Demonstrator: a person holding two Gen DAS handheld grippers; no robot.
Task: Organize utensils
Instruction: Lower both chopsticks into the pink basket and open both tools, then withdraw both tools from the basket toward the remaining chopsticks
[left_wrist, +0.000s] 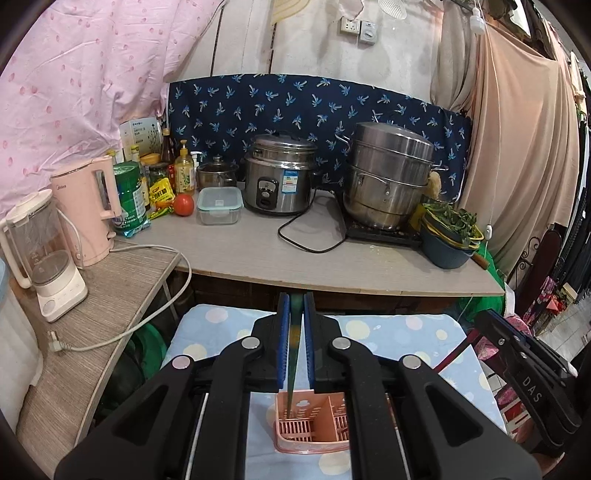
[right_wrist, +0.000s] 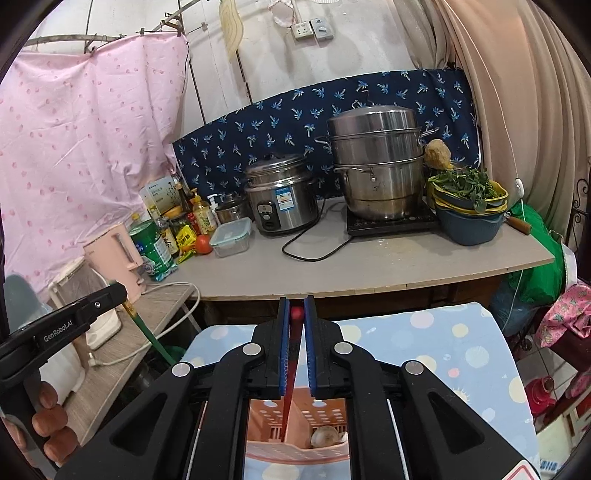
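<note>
Fingers of both grippers pinch one chopstick each, green (left_wrist: 295, 354) left, red (right_wrist: 293, 369) right; each tip should drop straight into the pink holder (left_wrist: 314, 424).

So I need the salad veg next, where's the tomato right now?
The tomato sits on the counter's left part in both wrist views, between the yellow packet and the clear lidded container, left of the rice cooker.

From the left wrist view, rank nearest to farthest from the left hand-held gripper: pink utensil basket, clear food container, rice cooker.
From the left hand-held gripper:
1. Pink utensil basket, directly below it.
2. Clear food container, counter, left of centre.
3. Rice cooker, just behind and right of it.
</note>
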